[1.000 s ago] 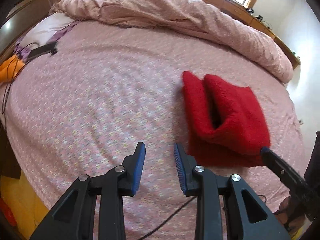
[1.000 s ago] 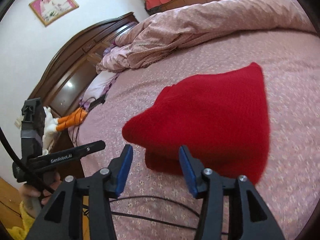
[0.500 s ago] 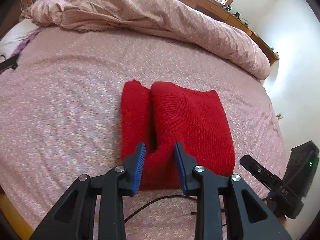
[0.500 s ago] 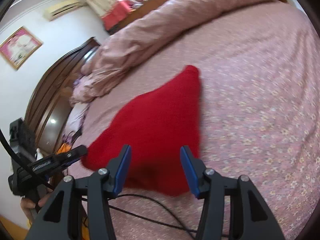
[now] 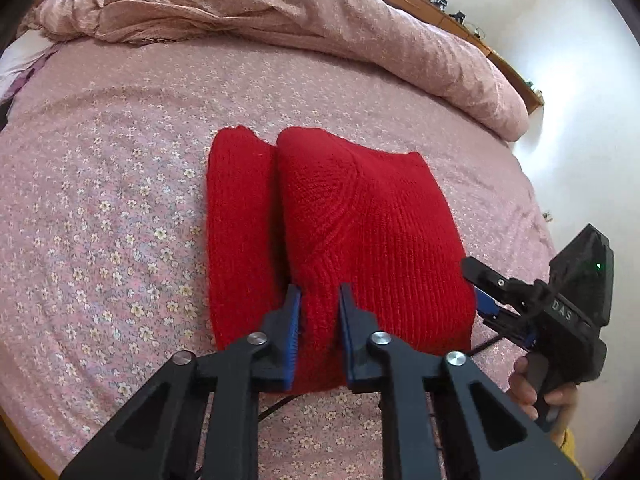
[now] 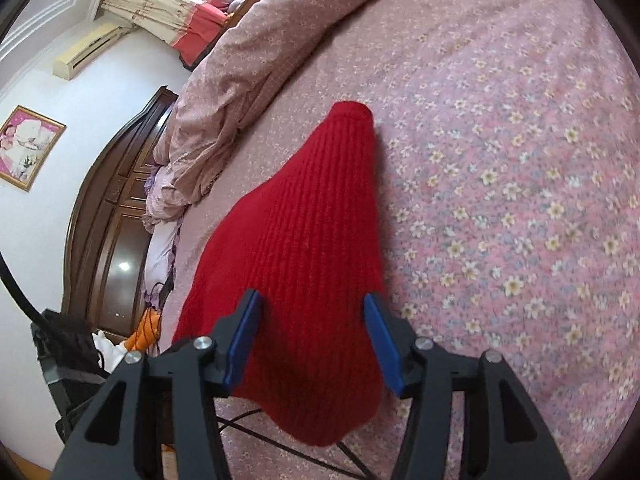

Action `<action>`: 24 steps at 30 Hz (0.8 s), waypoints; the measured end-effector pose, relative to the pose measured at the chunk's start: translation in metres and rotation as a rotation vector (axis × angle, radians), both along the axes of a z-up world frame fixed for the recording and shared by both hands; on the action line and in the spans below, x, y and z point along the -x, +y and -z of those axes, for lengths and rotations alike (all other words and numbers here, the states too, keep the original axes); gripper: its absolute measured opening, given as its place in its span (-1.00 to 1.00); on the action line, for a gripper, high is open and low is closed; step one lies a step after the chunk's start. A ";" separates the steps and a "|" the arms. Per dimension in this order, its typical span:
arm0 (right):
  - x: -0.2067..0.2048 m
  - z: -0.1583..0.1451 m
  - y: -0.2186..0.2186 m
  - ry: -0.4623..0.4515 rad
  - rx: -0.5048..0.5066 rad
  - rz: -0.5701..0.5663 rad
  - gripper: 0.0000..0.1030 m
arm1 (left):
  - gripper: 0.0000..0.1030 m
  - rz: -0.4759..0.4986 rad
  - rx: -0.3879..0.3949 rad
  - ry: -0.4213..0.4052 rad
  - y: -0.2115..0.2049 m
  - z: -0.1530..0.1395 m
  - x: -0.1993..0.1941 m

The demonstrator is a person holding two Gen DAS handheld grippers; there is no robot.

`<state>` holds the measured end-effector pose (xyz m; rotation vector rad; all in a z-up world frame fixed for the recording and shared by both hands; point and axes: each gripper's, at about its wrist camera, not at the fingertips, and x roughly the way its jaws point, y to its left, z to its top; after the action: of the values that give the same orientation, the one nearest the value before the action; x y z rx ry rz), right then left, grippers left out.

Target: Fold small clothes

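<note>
A red knitted sweater (image 5: 340,220) lies folded in layers on the pink flowered bed sheet (image 5: 100,200). My left gripper (image 5: 319,292) is open, its blue pads on either side of the sweater's near edge. My right gripper (image 6: 310,300) is open wide, its pads straddling the near right end of the sweater (image 6: 304,248). The right gripper also shows in the left wrist view (image 5: 486,300) at the sweater's right corner, held by a hand.
A bunched pink duvet (image 5: 280,12) lies along the far side of the bed. A dark wooden headboard (image 6: 108,220) and a pillow (image 6: 160,248) are at the left. A black cable (image 6: 256,420) runs under the grippers near the bed's front edge.
Both grippers have moved in to the sweater's near edge. The left one swung right over the sweater; the right one now straddles its end. Both stay open.
</note>
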<state>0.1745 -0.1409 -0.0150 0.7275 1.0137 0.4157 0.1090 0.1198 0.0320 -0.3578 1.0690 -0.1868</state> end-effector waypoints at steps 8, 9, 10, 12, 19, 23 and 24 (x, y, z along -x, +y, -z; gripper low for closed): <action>0.003 -0.029 0.042 -0.129 0.067 -0.161 0.09 | -0.86 -0.092 0.011 -0.077 0.034 -0.013 0.040; 0.003 -0.033 0.049 -0.144 0.085 -0.179 0.07 | -0.86 -0.104 0.005 -0.066 0.039 -0.008 0.042; 0.004 -0.036 0.057 -0.157 0.111 -0.198 0.07 | -0.86 -0.115 0.002 -0.050 0.043 -0.003 0.043; 0.005 -0.040 0.076 -0.177 0.161 -0.230 0.07 | -0.86 -0.150 0.020 -0.002 0.053 0.013 0.044; 0.009 -0.031 0.097 -0.188 0.292 -0.264 0.07 | -0.82 -0.205 0.097 0.070 0.069 0.051 0.040; 0.013 -0.034 0.091 -0.184 0.294 -0.261 0.07 | -0.76 -0.201 0.097 0.048 0.067 0.044 0.040; 0.014 -0.036 0.089 -0.183 0.289 -0.253 0.07 | -0.75 -0.203 0.100 0.044 0.068 0.042 0.040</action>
<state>0.1609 -0.0522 0.0214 0.2960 0.9699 0.5312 0.0689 0.1874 -0.0100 -0.5596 1.0615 -0.0506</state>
